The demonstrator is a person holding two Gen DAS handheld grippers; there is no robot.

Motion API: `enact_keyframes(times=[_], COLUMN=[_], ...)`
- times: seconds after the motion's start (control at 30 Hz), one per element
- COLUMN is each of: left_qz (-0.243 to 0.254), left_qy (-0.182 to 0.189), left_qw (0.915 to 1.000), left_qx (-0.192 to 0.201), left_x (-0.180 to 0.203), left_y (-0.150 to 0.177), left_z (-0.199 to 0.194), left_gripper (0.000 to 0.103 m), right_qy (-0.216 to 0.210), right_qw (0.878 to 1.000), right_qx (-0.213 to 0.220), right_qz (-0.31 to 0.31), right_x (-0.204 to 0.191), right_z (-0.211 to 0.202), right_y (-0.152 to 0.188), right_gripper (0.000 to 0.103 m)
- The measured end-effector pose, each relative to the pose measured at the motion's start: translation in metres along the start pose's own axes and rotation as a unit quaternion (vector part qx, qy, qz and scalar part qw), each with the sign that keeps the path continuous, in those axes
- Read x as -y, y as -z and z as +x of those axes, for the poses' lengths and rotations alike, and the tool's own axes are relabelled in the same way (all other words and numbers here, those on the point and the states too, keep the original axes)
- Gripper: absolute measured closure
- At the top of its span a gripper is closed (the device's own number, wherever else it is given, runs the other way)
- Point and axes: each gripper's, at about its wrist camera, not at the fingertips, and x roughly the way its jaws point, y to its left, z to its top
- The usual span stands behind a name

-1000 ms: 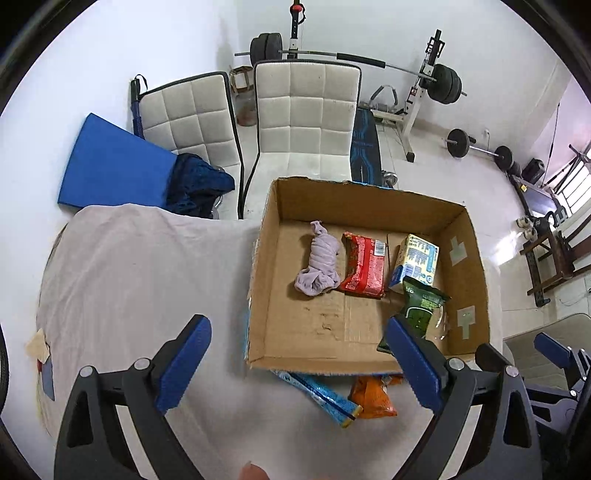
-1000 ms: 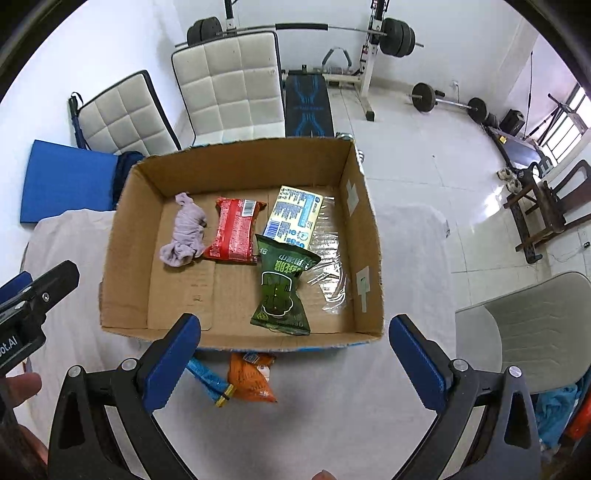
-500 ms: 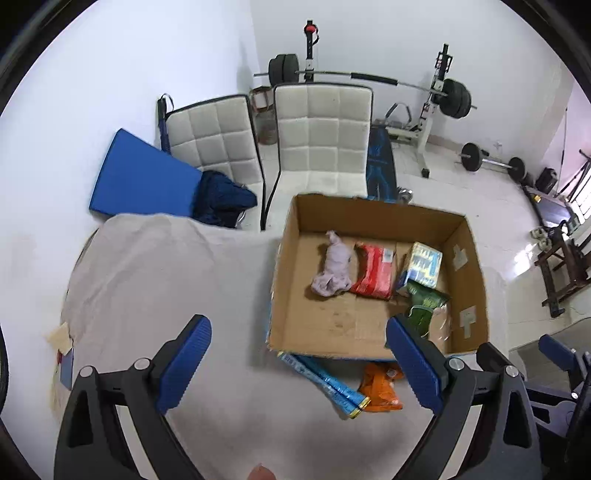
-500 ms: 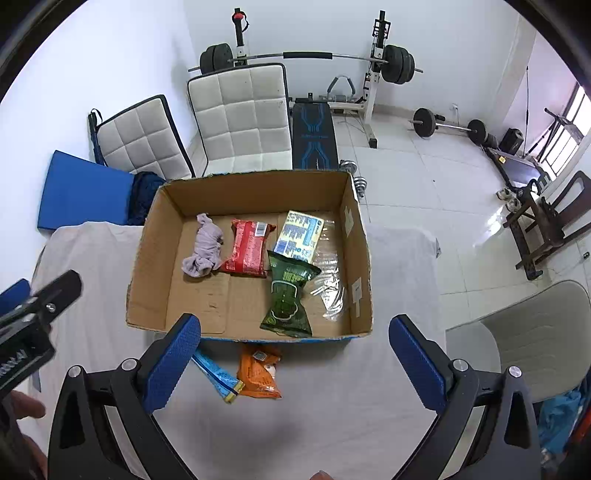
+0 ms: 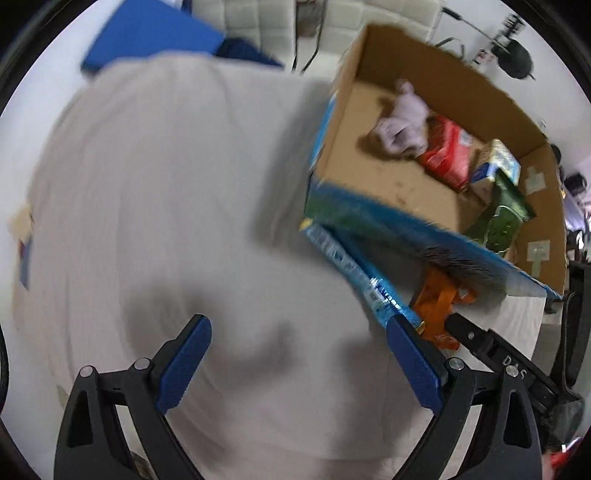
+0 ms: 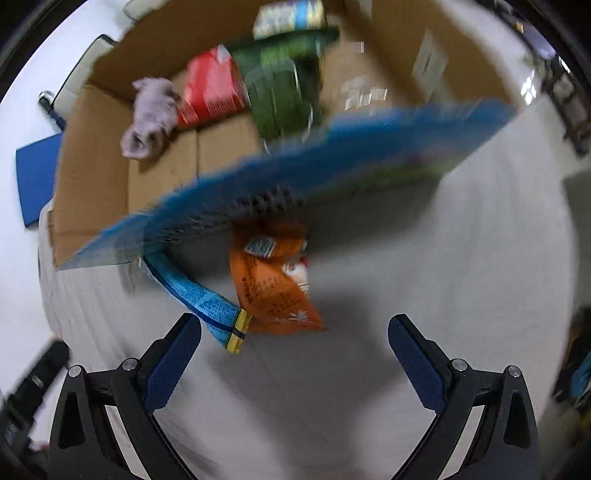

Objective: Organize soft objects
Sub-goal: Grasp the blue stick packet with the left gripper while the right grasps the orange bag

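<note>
An open cardboard box [image 5: 406,184] [image 6: 92,177] stands on the white-covered table. It holds a lilac cloth [image 5: 402,125] [image 6: 151,114], a red packet [image 5: 447,151] [image 6: 210,88], a green packet [image 5: 502,218] [image 6: 280,88] and a blue-and-yellow carton [image 5: 495,166] [image 6: 288,14]. In front of the box lie an orange packet [image 6: 273,284] [image 5: 436,306] and a long blue packet [image 6: 199,299] [image 5: 354,273]. My right gripper [image 6: 295,354] is open and empty, low over the table just short of the orange packet. My left gripper [image 5: 299,358] is open and empty, left of the blue packet.
The table's white cloth [image 5: 147,221] stretches left of the box. A blue mat [image 5: 147,33] and white chairs stand beyond the table's far edge. The right gripper's body [image 5: 517,369] shows at the lower right of the left wrist view. Both views are motion-blurred.
Both grippers have dropped down and forward toward the table. The box and the packets in front of it now fill much more of both views. Both stay open.
</note>
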Motion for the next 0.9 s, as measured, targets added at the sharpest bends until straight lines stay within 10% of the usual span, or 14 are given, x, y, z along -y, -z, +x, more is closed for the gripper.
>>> enact_keyframes(times=[0.1,0.23,0.43,0.73,0.9], left_qz=[-0.025,-0.031,-0.018,0.024,0.058], left_qy=[0.011,0.013,0.015,-0.012,-0.005], left_qw=[0.9995,0.9984,0.9969,0.9947,0.9944], left_qx=[-0.019,-0.045,-0.075,-0.1,-0.088], left_x=[-0.008,-0.009,0.008,0.058,0.073], left_y=[0.0,-0.007,-0.015,-0.008,0.002], left_z=[0.017,0.036,0.062,0.106,0.113], left_gripper=[0.006,0.006,0.006,0.006,0.047], right_qy=[-0.004,0.006,-0.004,0.035,0.023], right_qw=[1.0,1.0,0.999,0.999,0.999], right_qx=[0.002,-0.011,-0.022,-0.029,-0.005], right_qz=[0.003,-0.019,-0.023,-0.024,-0.029], right_x=[-0.004,-0.016,-0.008,0.029,0.026], right_z=[0.018,0.039,0.039,0.023,0.018], right_y=[0.0,0.002,0.021,0.036,0.024], right_gripper=[0.003,0.041,0.053,0.045,0.023])
